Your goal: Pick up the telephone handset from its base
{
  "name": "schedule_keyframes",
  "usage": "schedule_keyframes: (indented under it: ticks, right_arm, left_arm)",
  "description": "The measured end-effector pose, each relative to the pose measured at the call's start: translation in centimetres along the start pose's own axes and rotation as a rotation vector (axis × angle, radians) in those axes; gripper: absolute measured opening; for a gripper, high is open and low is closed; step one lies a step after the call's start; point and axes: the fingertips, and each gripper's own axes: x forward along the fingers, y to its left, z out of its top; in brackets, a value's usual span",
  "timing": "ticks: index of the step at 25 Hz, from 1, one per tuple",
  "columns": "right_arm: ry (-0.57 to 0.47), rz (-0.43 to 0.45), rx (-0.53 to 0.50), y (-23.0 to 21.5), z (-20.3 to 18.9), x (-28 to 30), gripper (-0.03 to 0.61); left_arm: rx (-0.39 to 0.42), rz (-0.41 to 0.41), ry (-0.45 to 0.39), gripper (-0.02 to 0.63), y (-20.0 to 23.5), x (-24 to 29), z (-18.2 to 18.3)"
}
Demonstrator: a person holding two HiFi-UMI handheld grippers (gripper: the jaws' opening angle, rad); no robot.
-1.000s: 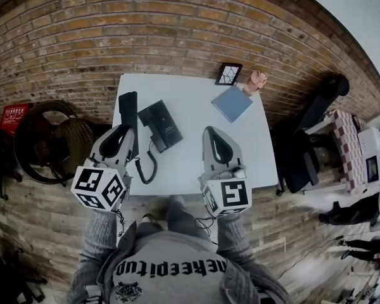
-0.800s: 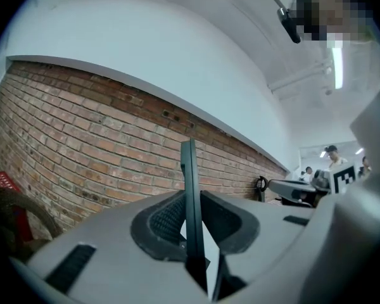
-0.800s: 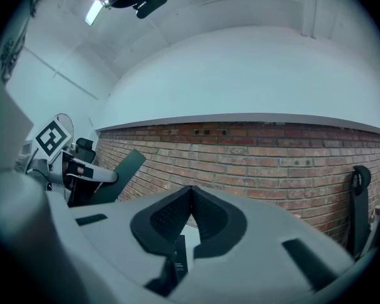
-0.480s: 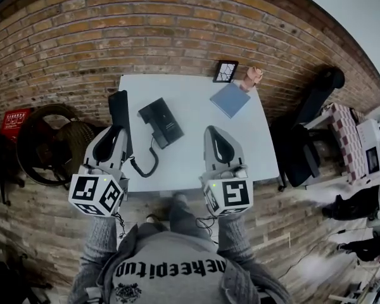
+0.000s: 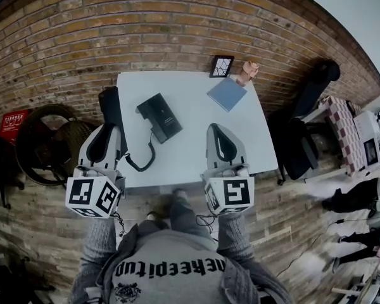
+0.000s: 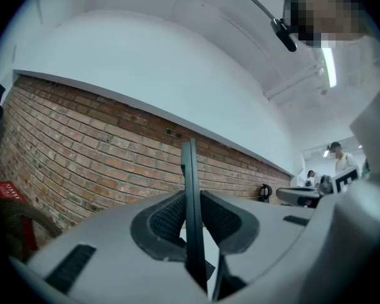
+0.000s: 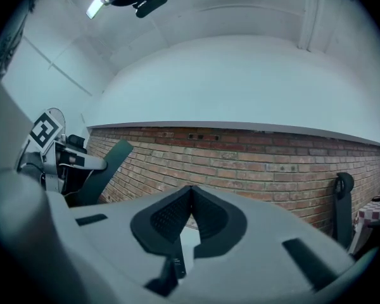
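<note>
The black telephone handset [image 5: 109,109] is off its base, pinched in my left gripper [image 5: 107,132] beyond the table's left edge. In the left gripper view it stands edge-on as a thin black slab [image 6: 190,189] between the ribbed pads [image 6: 168,217]. The black base [image 5: 159,118] lies on the white table [image 5: 196,151], and a curled cord [image 5: 141,161] runs from it toward the handset. My right gripper [image 5: 220,132] hovers over the table's near right part, pads meeting with nothing in them [image 7: 190,195]. In the right gripper view the handset [image 7: 106,164] shows at the left.
A blue notebook [image 5: 227,94], a small picture frame [image 5: 221,66] and a pinkish figurine [image 5: 247,71] sit at the table's far right. A brick wall runs behind. A round basket [image 5: 47,144] and a red crate [image 5: 11,119] stand left; a black office chair [image 5: 304,125] stands right.
My left gripper has carried the handset leftward and away from the base, past the table's left edge, drawing the cord out. The right gripper has shifted slightly.
</note>
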Motion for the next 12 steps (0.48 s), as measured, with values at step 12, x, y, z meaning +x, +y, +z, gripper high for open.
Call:
schedule_keyframes:
  ticks: [12]
  right_arm:
    - [-0.003, -0.022, -0.008, 0.43, 0.34, -1.04, 0.005]
  left_arm:
    - [0.007, -0.002, -0.033, 0.071, 0.15, -1.11, 0.36]
